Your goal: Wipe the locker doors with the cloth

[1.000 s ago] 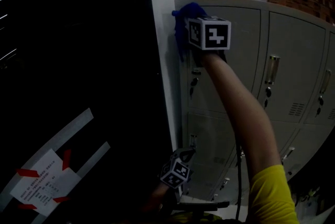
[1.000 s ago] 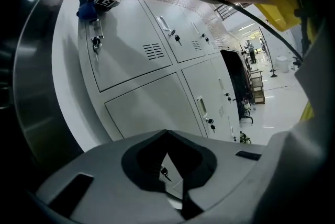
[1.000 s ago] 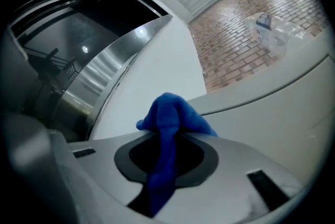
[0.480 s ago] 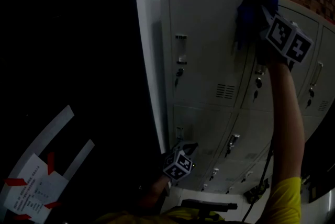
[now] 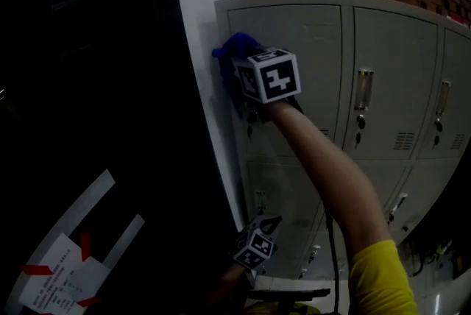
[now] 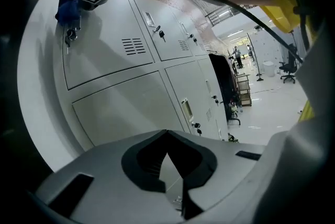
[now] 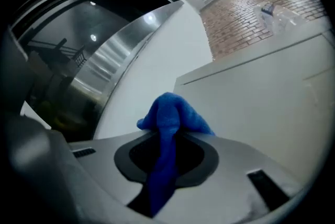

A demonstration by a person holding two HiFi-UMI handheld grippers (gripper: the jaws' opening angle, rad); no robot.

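Right gripper [image 7: 167, 139] swept one cloth [image 5: 232, 48] leftward.

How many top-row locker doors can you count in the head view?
3: the left door, with the blue cloth at its left edge; the middle door; and the right door, cut off by the frame edge. More may lie beyond it.

Workplace locker area: grey lockers [image 5: 320, 48]

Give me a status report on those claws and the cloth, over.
Right claw shut on blue cloth, at top-left locker door, left edge. Left claw shut, empty, down low. Nothing blocking.
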